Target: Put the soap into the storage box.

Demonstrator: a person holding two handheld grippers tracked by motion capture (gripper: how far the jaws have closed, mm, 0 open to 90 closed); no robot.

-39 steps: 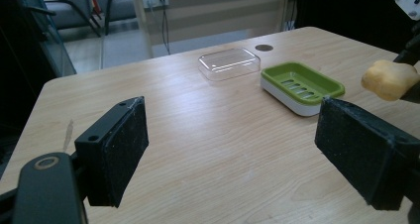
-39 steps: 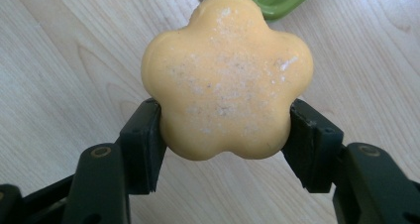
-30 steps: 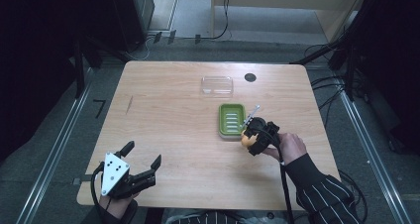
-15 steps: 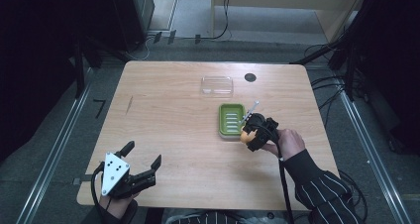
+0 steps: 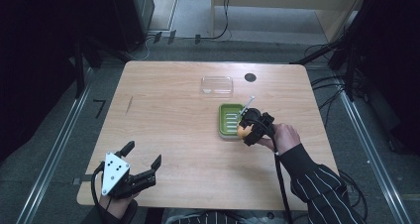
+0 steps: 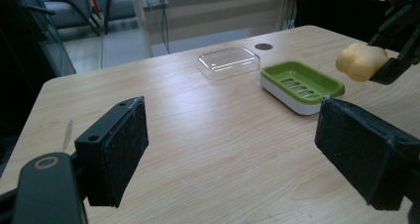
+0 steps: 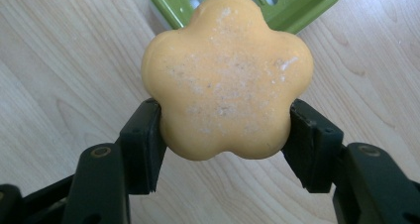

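soap (image 7: 227, 75), flower-shaped, is pinched by the right gripper (image 7: 225, 135) beside the green dish (image 5: 231, 120); left gripper (image 6: 233, 149) rests spread near the table's (image 5: 163, 115) front-left corner.

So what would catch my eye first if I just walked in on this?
Most likely the orange flower-shaped soap, pinched between the jaws of the right gripper and held just above the near edge of a bright green soap dish. Next, the left gripper resting at the table's near left corner, jaws wide apart, and a clear plastic lid lying beyond the dish.
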